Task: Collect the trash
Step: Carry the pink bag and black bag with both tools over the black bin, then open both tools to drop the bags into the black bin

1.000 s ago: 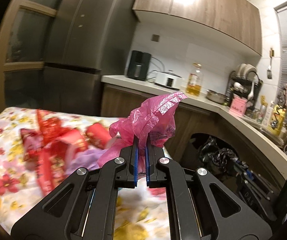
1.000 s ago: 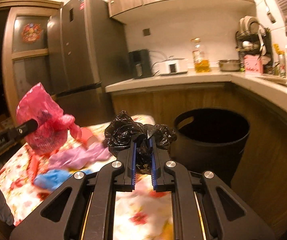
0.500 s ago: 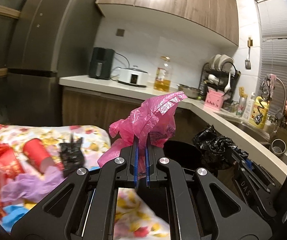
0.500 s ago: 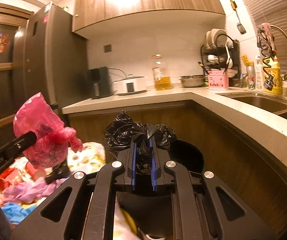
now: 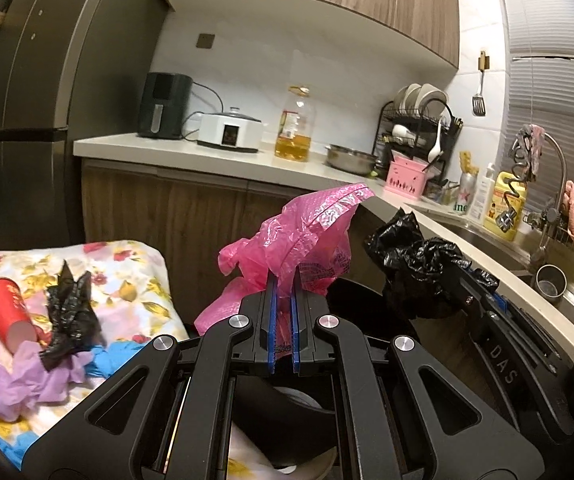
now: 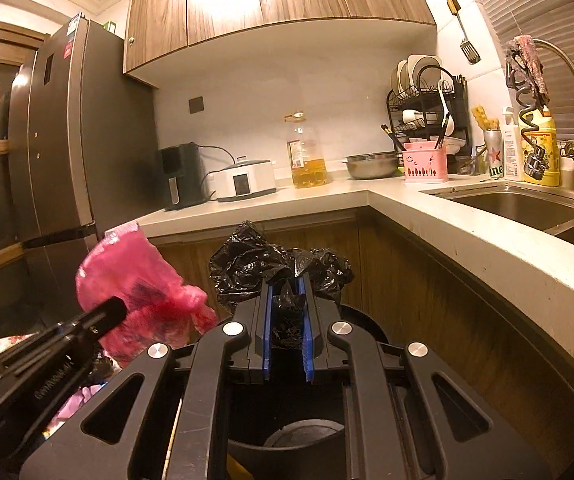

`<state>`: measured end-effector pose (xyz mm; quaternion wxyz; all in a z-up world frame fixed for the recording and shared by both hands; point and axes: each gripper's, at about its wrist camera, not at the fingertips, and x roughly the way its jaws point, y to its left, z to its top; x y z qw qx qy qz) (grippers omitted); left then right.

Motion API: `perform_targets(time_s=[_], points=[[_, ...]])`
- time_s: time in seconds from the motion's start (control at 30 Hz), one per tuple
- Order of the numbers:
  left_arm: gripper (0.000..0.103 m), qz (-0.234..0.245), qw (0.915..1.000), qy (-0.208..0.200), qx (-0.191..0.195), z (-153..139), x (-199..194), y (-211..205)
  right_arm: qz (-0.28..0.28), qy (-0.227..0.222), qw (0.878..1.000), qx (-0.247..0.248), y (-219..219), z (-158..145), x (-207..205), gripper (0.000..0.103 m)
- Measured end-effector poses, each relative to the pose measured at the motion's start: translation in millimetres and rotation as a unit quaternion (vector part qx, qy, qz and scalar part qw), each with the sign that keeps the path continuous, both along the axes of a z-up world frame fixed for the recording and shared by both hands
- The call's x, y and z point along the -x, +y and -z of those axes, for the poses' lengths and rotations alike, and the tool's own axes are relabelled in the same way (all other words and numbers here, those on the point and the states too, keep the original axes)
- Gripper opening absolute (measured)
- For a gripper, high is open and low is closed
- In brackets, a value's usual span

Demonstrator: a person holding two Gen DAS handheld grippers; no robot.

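Note:
My left gripper [image 5: 283,280] is shut on a crumpled pink plastic bag [image 5: 299,236], which sticks up above the blue pads. My right gripper [image 6: 285,280] is shut on a crumpled black plastic bag [image 6: 263,268]. Both hang over a black trash bin [image 6: 299,436] beside the kitchen cabinets, and its dark inside shows between the arms of each gripper. In the left wrist view the black bag [image 5: 415,268] and the right gripper's body show to the right. In the right wrist view the pink bag [image 6: 135,284] sits at the left.
A table with a flowered cloth [image 5: 135,276] lies at the left, bearing a red cup [image 5: 5,312], a black scrap [image 5: 69,312], purple tissue [image 5: 23,380] and blue scraps. A worktop [image 6: 467,220] with a sink [image 6: 519,204] curves along the right. A fridge [image 6: 71,152] stands behind.
Both grippers have swung right, away from the flowered table and over the black bin, each still holding its bag. The bin now lies directly under them.

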<state>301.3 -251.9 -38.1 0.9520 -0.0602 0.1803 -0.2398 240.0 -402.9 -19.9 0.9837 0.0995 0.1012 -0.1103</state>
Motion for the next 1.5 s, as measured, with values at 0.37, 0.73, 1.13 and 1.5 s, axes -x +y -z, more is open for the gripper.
perform_targets(time_s=[0.37, 0.73, 1.13, 1.5], points=[[0.005, 0.018, 0.9994, 0.029, -0.012, 18.9, -18.6, -20.0, 0.000, 0.015, 1.000, -0.012, -14.0, 9.5, -14.2, 0.015], [0.005, 0.026, 0.9987, 0.041, -0.015, 27.2, -29.0, -27.6, 0.001, 0.019, 1.000, -0.019, -23.0, 15.9, -23.4, 0.025], [0.053, 0.021, 0.9986, 0.038, -0.031, 31.5, -26.1, -31.4, 0.020, 0.024, 0.999, -0.029, -31.3, 20.6, -15.5, 0.048], [0.066, -0.007, 0.9988, 0.034, -0.034, 27.1, -10.8, -14.2, 0.023, 0.024, 0.999, -0.024, -23.7, 18.1, -3.6, 0.057]])
